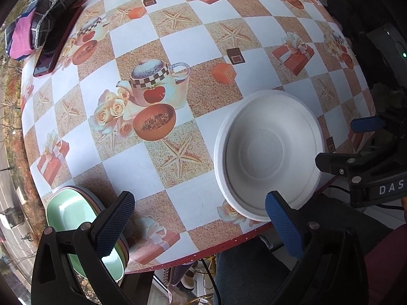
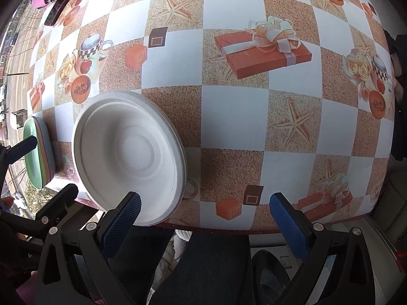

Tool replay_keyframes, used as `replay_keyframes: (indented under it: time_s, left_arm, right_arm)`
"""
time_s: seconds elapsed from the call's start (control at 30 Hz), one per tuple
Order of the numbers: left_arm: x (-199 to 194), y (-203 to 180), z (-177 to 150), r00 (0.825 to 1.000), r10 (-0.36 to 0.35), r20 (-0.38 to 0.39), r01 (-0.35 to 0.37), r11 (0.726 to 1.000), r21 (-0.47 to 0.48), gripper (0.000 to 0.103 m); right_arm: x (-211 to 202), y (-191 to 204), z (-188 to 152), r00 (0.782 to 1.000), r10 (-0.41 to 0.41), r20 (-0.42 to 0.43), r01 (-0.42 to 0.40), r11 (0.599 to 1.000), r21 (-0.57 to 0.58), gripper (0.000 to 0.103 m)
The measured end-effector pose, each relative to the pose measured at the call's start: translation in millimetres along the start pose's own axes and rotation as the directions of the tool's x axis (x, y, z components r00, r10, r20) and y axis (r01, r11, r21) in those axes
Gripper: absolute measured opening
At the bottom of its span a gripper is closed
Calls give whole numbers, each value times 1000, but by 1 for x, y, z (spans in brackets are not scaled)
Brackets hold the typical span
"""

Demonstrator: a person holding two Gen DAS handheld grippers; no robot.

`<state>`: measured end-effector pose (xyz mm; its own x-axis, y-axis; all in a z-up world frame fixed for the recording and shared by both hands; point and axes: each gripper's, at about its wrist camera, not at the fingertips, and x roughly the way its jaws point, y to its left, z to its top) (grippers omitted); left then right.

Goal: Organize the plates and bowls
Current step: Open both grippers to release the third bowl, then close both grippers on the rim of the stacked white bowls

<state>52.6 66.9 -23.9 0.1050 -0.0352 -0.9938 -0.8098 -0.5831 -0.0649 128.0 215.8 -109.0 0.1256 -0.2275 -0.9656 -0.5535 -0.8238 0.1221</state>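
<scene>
White moulded-pulp plates (image 1: 269, 152), nested right of centre in the left wrist view near the table (image 1: 178, 190) edge, look light, stiff and crushable; pinch the overhanging rim. Left gripper (image 1: 201, 218) and right gripper (image 2: 206, 213) both gape empty. Green bowls (image 1: 76, 213) sit lower left.

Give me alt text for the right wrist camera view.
A stack of white paper bowls sits near the front edge of a table with a checkered tablecloth, left of the open right gripper, which holds nothing. Green and pink dishes are stacked at far left.
</scene>
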Motion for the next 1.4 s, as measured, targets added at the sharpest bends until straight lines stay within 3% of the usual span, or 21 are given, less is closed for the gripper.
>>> replay_keyframes:
  time_s: [0.6,0.93,1.4]
  left_arm:
    - [19,2,13,999,13,-29,-14,999,-30,103]
    - [40,4,17,998,37,-49,-41,996,-73,103]
    - [81,2,20,996,56,-65,-62,993,-105,103]
  right_arm:
    - [29,-4,-5,998,-13,-61,13,1000,-3,101]
    - [40,-18,8,999,-6,-40,10,994,105,101]
    - [63,-4,14,999,-33,12,32,995,96,102]
